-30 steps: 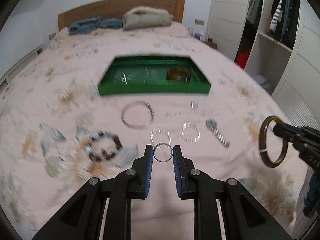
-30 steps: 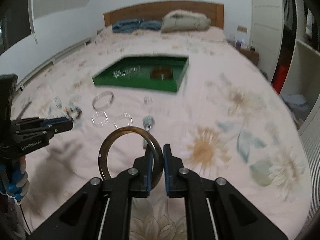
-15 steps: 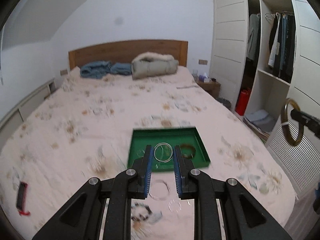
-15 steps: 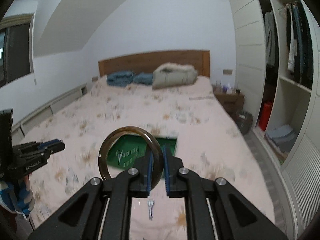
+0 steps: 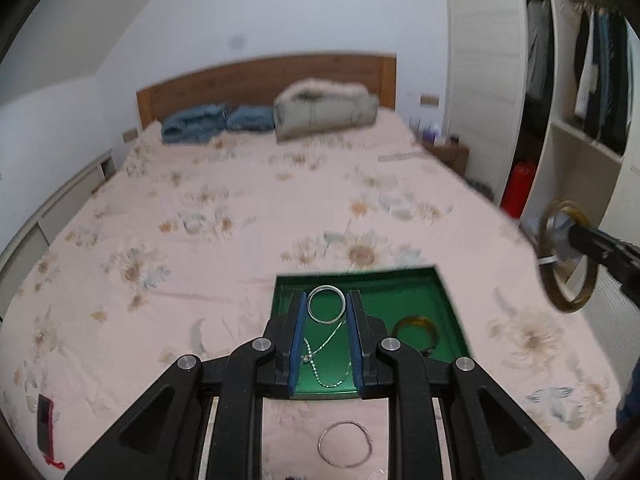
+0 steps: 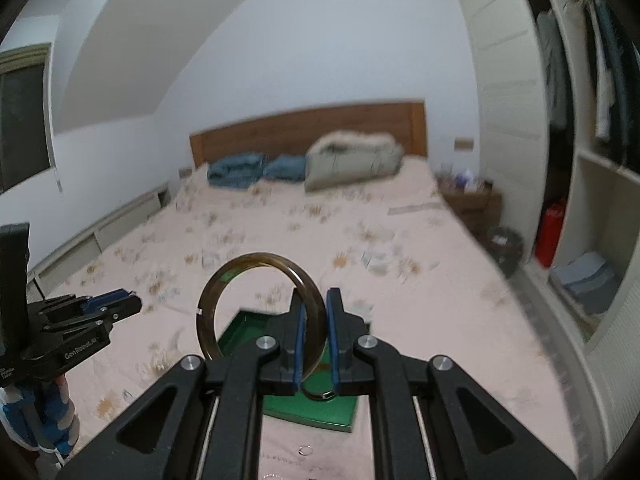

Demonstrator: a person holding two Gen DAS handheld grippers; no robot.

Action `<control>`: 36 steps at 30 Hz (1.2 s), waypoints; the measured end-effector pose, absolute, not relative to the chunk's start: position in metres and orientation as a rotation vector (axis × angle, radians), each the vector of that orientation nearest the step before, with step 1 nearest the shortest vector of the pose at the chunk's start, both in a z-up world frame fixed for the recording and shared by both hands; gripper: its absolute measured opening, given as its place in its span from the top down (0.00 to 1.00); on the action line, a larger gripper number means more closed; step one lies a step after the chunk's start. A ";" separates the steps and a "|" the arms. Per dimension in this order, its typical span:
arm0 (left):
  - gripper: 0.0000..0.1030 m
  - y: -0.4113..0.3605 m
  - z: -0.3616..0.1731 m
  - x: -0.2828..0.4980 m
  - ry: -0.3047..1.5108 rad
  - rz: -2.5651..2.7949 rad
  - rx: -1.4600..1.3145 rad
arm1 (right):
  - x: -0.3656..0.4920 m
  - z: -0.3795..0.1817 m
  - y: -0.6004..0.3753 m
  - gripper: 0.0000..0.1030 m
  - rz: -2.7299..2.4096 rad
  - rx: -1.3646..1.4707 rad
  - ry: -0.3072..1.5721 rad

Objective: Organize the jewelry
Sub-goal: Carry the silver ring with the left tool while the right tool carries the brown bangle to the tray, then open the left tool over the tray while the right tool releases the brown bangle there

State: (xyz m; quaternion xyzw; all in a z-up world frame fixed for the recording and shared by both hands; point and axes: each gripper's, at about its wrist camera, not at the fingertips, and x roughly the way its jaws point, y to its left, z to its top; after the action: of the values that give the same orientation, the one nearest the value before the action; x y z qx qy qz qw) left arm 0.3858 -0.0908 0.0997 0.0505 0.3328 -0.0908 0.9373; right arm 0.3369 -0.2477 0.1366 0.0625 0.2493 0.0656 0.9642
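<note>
Holding, left hand-held gripper [image 5: 327, 304]: narrow, pads pinching a thin silver ring [image 5: 326, 305], above the tray.
Holding, right hand-held gripper [image 6: 313, 312]: nearly closed, clamped on an amber bangle [image 6: 224, 280] standing upright.
Tray [image 5: 420, 292]: green, on the bed [image 5: 240, 220]; inside lie a silver chain [image 5: 326, 356] and another amber bangle [image 5: 416, 330].
Bed, near edge: one silver hoop [image 5: 345, 449].

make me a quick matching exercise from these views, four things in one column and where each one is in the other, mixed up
Things:
1. silver ring
2. brown bangle
3. chain necklace
4. red phone

Places:
A. lying in the green tray
B. on the bedspread, far left
C. between the left tongs
D. clamped in the right tongs

Pairs: 1-C, 2-D, 3-A, 4-B
</note>
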 end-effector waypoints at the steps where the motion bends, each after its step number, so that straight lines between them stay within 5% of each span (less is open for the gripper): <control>1: 0.81 -0.092 0.082 0.402 0.707 -0.185 0.103 | 0.352 0.120 -0.245 0.91 0.140 0.129 0.530; 14: 0.81 -0.092 -0.070 0.517 0.943 -0.113 0.084 | 0.503 -0.084 -0.193 0.91 0.184 0.129 0.902; 30: 0.80 -0.084 -0.107 0.527 0.994 -0.068 0.125 | 0.528 -0.112 -0.168 0.87 0.130 -0.086 0.999; 36: 0.53 -0.080 -0.089 0.513 0.944 -0.094 0.109 | 0.518 -0.101 -0.178 0.77 0.155 -0.033 0.969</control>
State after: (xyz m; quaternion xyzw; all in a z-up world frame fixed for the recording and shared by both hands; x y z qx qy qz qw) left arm 0.5132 -0.0804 -0.0892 0.0526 0.4542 -0.0451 0.8882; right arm 0.5184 -0.1784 -0.1005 -0.0156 0.4652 0.0745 0.8819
